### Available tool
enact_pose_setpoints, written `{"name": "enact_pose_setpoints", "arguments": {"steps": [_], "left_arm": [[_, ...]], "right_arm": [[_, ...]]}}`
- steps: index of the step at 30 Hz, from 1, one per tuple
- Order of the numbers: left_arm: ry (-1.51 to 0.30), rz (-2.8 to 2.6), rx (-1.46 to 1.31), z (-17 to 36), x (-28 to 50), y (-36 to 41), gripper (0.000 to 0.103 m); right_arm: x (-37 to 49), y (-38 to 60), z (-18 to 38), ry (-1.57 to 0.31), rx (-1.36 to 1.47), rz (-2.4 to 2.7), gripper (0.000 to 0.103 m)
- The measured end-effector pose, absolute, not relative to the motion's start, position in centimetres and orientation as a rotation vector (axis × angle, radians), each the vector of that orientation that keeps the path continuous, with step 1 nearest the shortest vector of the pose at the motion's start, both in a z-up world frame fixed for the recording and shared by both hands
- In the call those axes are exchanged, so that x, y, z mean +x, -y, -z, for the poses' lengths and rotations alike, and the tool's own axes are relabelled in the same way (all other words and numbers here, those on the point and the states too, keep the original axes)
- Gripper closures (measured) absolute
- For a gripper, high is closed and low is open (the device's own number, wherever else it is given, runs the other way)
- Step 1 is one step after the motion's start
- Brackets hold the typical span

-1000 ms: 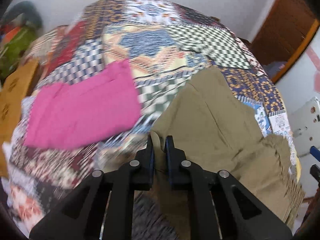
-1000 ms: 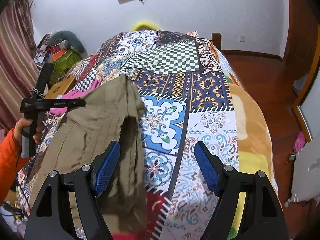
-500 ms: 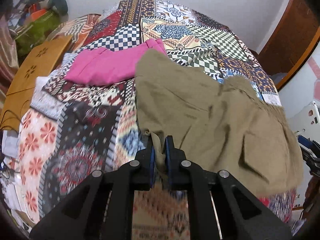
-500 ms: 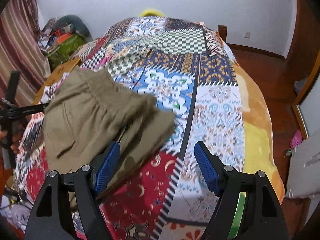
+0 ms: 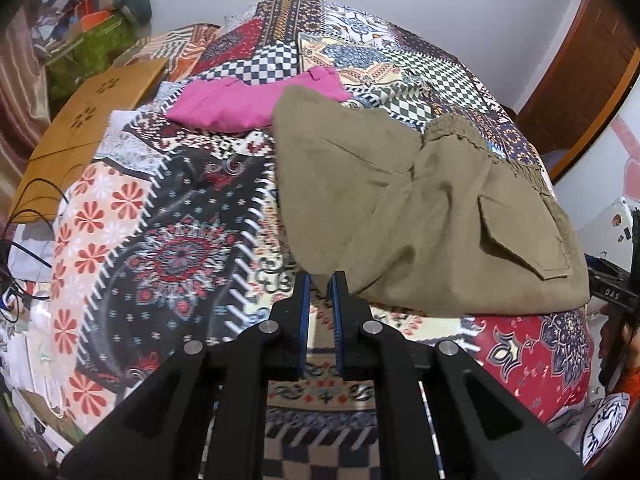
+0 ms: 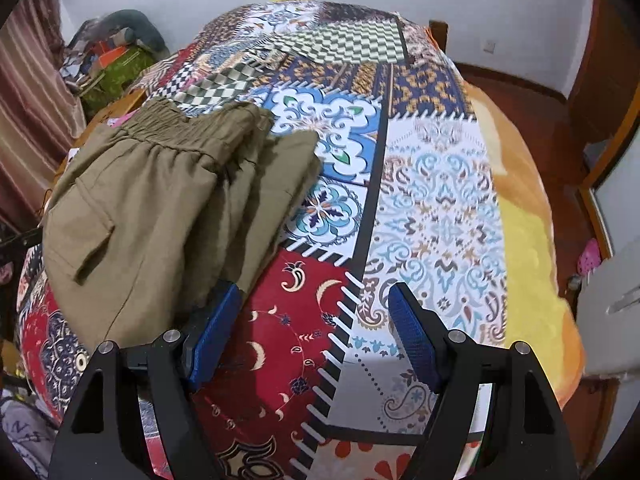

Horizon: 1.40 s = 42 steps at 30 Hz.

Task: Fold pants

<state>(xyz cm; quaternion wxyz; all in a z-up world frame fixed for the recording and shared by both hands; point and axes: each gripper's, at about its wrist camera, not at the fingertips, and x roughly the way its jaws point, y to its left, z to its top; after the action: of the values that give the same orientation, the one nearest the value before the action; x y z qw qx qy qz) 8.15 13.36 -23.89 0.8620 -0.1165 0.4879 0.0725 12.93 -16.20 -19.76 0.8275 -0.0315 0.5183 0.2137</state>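
The olive khaki pants point(image 5: 420, 208) lie folded on the patchwork bedspread, elastic waistband at the far right, a flap pocket on top. My left gripper point(image 5: 320, 288) is nearly closed, its tips at the pants' near edge; a narrow gap shows between the pads and no cloth is seen between them. In the right wrist view the pants point(image 6: 160, 216) lie at the left. My right gripper point(image 6: 316, 312) is open and empty, its left finger point(image 6: 216, 320) beside the pants' near edge.
A folded pink garment point(image 5: 248, 100) lies beyond the pants. A wooden board point(image 5: 88, 128) and a cluttered pile point(image 5: 92, 28) stand left of the bed. The bedspread point(image 6: 432, 200) extends right to an orange blanket edge, with wooden floor beyond.
The left gripper drew the pants' edge toward the near side, laying them folded on the bed, and the cloth is no longer pinched. The right gripper stayed open and moved lower.
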Motion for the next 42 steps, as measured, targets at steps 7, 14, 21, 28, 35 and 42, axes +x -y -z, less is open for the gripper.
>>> {"name": "enact_pose_setpoints", "arguments": {"steps": [7,14,21,28,35,42], "left_arm": [[-1.068,-0.201,-0.260,24.8,7.5,-15.9,0.093],[-0.995,-0.116,-0.237,21.9,7.8,-14.7,0.092],[-1.062,-0.081,-0.169,24.7,10.2,-12.8,0.092],[-1.079,-0.118,-0.177,25.9,10.6,-14.1,0.086],[-1.051,-0.101,-0.220,23.8,11.0,-15.1,0.083],[-0.988,-0.010,-0.164,21.2,15.5,-12.4,0.063]], "right_arm": [[12.3,17.4,16.6,-1.013,-0.023,-0.436,0.029],[11.1,14.7,14.0,-0.958,-0.033,-0.547,0.029],[10.9,11.3,17.4,-1.021,-0.155,-0.596,0.037],[12.6,12.6,18.9,-1.042,-0.092,-0.592,0.038],[14.4,12.8,18.1,-1.023,-0.127,-0.556,0.039],[16.8,13.0,16.8,-0.972,-0.066,-0.557,0.039]]}}
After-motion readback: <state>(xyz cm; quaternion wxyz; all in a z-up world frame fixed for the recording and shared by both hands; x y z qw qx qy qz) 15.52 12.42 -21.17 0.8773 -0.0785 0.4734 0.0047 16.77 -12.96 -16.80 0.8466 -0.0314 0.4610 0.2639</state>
